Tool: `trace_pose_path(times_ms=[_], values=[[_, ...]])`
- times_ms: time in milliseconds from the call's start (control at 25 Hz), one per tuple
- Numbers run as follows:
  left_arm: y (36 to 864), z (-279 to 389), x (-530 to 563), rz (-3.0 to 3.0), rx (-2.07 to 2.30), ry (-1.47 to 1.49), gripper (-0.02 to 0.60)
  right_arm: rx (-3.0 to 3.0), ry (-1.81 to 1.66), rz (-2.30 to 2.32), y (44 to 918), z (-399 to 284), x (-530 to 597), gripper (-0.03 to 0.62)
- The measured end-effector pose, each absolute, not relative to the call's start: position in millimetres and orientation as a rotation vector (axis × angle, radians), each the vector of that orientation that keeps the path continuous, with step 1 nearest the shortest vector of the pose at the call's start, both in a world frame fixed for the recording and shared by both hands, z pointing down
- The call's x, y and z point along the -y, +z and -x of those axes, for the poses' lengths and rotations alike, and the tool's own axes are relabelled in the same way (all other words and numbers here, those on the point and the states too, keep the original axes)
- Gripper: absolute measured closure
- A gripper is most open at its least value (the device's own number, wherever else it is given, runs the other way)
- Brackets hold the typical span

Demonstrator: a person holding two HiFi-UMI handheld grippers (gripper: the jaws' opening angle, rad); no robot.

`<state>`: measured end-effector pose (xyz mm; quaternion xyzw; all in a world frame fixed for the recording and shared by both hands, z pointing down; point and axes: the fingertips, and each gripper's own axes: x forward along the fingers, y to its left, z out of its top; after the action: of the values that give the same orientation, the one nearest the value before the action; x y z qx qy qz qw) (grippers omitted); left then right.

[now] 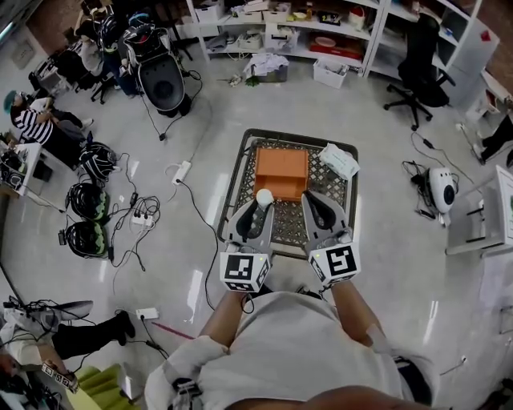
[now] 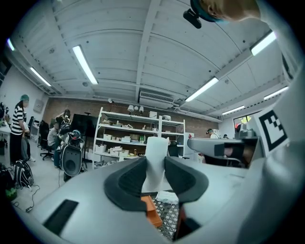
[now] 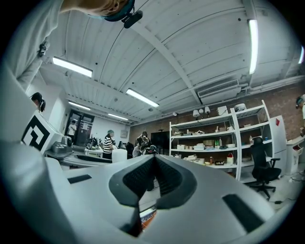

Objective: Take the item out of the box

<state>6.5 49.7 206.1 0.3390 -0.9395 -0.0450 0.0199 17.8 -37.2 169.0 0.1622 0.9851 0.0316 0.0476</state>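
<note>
An orange box (image 1: 281,172) lies open-side up on a dark mesh-topped cart (image 1: 240,172) in front of me. My left gripper (image 1: 260,204) is raised over the box's near edge, shut on a white cylindrical item (image 1: 264,196). In the left gripper view the white item (image 2: 156,162) stands upright between the jaws of the left gripper (image 2: 156,167), with the orange box (image 2: 151,212) below. My right gripper (image 1: 315,202) hovers beside it over the cart. In the right gripper view the right gripper (image 3: 155,164) has its jaws closed together on nothing.
A white packet (image 1: 340,160) lies on the cart's far right corner. Cables and power strips (image 1: 144,218) trail over the floor at left, near dark bags (image 1: 86,200). An office chair (image 1: 421,60), shelves (image 1: 280,24) and a white device (image 1: 442,188) stand around. People sit at left.
</note>
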Motion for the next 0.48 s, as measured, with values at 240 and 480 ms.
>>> trace_pose_path(times_ms=[240, 480], values=[[206, -11, -57, -1.05, 2.927, -0.14, 0.46, -2.998, 0.118, -0.495, 170, -24, 31, 0.589], [205, -15, -60, -1.04, 2.931, -0.139, 0.46, -3.001, 0.108, -0.513, 171, -23, 25, 0.589]])
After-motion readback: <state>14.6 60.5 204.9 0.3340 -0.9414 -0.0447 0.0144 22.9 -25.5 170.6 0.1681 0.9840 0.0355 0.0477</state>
